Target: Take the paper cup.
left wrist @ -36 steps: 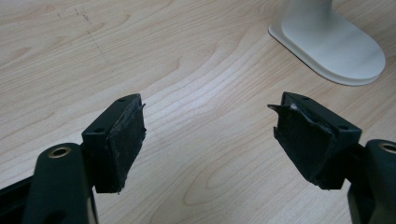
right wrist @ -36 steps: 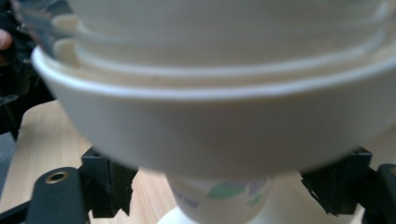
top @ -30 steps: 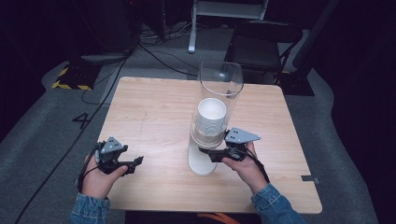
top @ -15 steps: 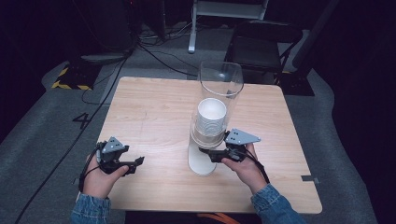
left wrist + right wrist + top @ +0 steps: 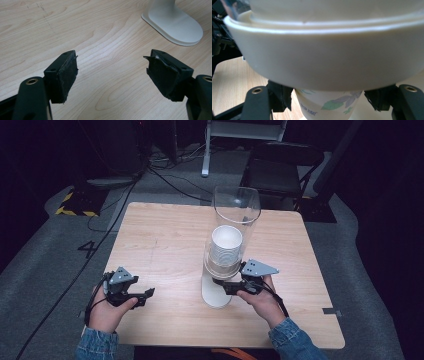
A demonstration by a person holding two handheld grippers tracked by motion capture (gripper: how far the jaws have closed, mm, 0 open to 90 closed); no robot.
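Paper cup gripped beneath the dispenser

Paper cup (image 5: pixel 329 105), printed with a purple flower and green leaves, pokes out below the cream collar (image 5: pixel 327 65) of a cup dispenser (image 5: pixel 235 220), near the middle of the counter (image 5: pixel 165 235) and toward its near edge. The right gripper (image 5: pixel 226 286) reaches in from the right, and its jaws, which have just been closing, stand clenched against both sides of that cup. Above the collar, a clear tube holds a stack of white cups (image 5: pixel 226 245), and the dispenser's white foot (image 5: pixel 216 295) rests on the wood. Well apart, near the near left corner, the left gripper (image 5: pixel 146 294) is held just over the counter with its jaws released and wide, only bare wood between them.
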